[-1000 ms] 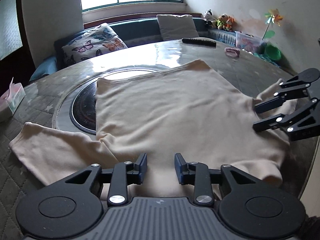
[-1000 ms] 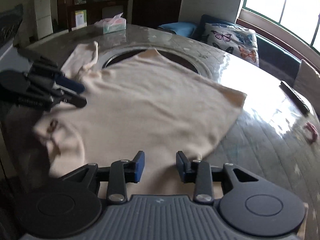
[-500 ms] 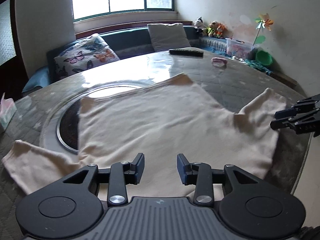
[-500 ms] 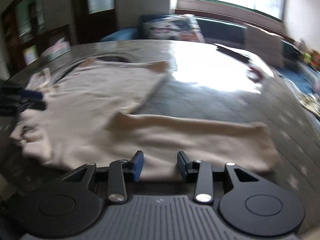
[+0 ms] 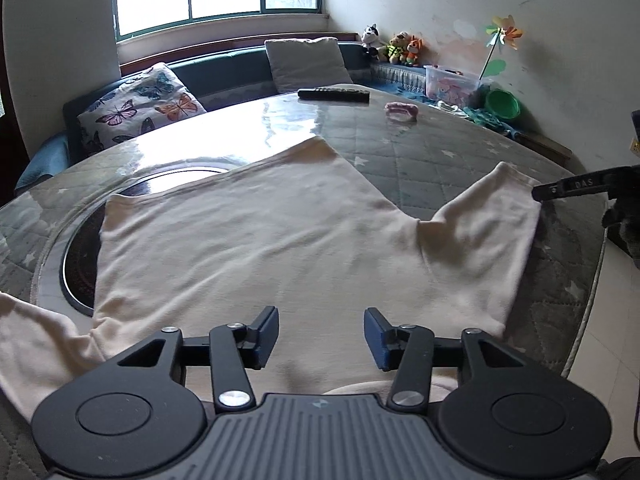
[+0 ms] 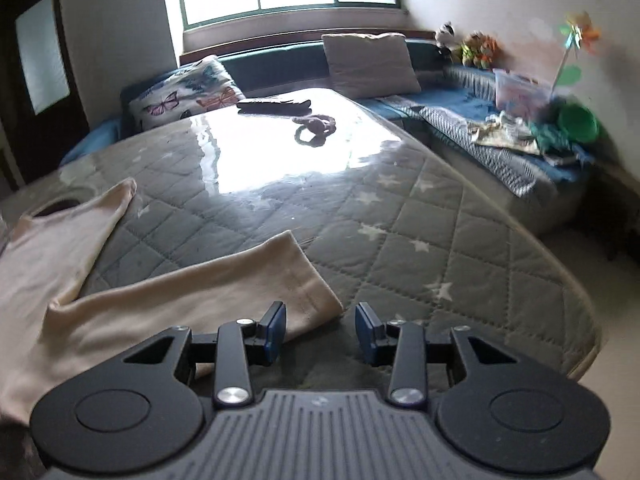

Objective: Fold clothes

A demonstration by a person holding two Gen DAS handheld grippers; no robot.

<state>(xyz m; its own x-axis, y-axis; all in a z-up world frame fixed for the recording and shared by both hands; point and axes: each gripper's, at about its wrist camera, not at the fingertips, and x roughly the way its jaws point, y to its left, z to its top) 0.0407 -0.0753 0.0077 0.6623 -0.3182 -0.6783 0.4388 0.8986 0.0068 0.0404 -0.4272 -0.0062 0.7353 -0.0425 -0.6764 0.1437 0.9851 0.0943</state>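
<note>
I had the cream sweater [image 5: 256, 236] spread flat on the round quilted table [image 5: 436, 160], body in the middle and a sleeve running out to either side. My left gripper [image 5: 320, 334] hung low over the near edge of the garment, its blue-padded fingers [image 5: 269, 330] spread wide with cloth showing in the gap between them and nothing pinched. My right gripper [image 6: 321, 332] sat at the cuff end of the right sleeve [image 6: 192, 296], jaws likewise parted; the left pad was over the hem of the cuff while the right pad stood over bare quilting, and I could not tell whether either touched the fabric. From the left camera that gripper showed only as a dark fingertip at the sleeve's far corner. A remote control [image 5: 333, 94] and a pink hair tie [image 5: 401, 109] lay well beyond the sweater, near the window side
</note>
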